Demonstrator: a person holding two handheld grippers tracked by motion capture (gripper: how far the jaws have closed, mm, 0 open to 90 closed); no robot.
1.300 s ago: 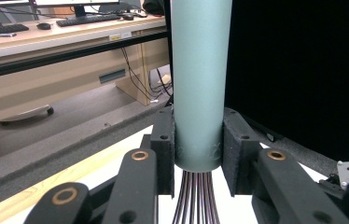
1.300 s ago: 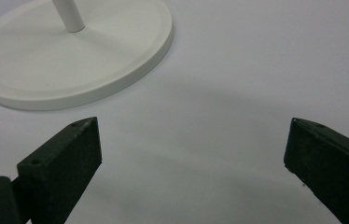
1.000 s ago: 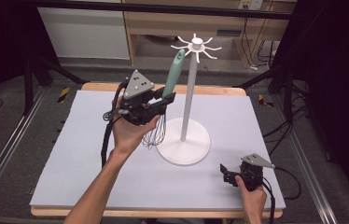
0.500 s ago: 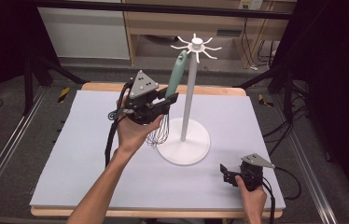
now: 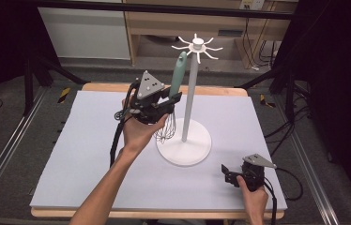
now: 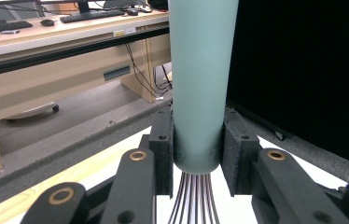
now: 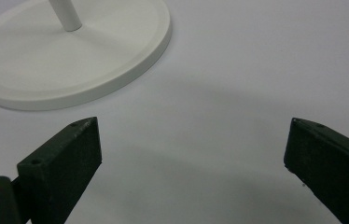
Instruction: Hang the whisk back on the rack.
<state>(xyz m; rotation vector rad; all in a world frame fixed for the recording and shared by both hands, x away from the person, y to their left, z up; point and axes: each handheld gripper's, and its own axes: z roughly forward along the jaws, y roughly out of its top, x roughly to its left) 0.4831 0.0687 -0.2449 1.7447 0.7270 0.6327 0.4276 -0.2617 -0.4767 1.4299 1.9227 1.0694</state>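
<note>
A whisk with a teal handle and thin wire loops is held upright, handle up, just left of the white rack pole. My left gripper is shut on the bottom of the handle, where the wires come out; both pads press its sides. The handle's top reaches near the white hooks of the rack. My right gripper rests low at the near right of the mat, open, with nothing between its fingers.
The rack's round white base sits mid-table on the pale lilac mat; the base lies just ahead of my right gripper. Wooden table edge runs behind. A desk with keyboards stands beyond.
My left gripper has lifted the whisk a little and brought it slightly closer to the pole. The right hand has stayed still.
</note>
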